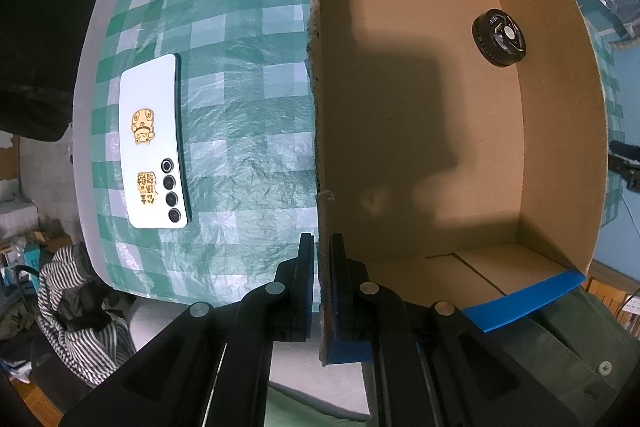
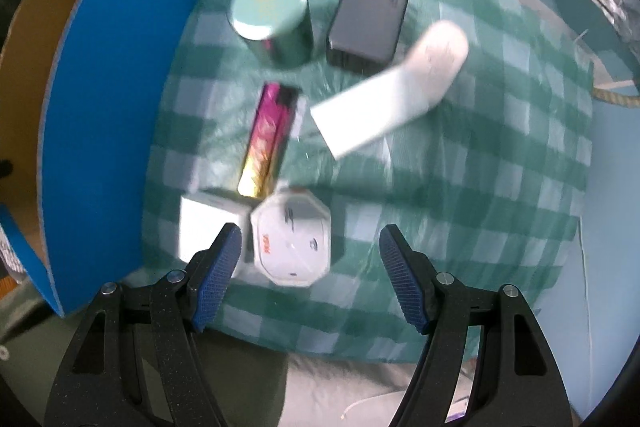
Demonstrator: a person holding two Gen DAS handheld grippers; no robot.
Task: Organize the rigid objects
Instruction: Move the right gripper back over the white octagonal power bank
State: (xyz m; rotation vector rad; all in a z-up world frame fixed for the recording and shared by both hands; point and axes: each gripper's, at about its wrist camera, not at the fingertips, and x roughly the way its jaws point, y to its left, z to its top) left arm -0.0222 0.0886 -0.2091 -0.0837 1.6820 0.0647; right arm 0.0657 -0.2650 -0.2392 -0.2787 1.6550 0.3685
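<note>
Cardboard box (image 1: 420, 115), blue outside, holds one black round part (image 1: 499, 37); the left gripper (image 1: 321, 251) pinches its near wall. On the green checked surface (image 2: 480, 187), the right gripper (image 2: 310, 247) hangs open over a white octagonal box (image 2: 294, 239), crowded by a white cube (image 2: 204, 223) and pink carton (image 2: 270, 143). Blur hides all labels.

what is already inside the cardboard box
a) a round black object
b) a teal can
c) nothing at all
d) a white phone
a: the left wrist view shows a round black object lying alone on the floor of the cardboard box, near its far corner, while the white phone lies outside on the checked cloth.
</note>
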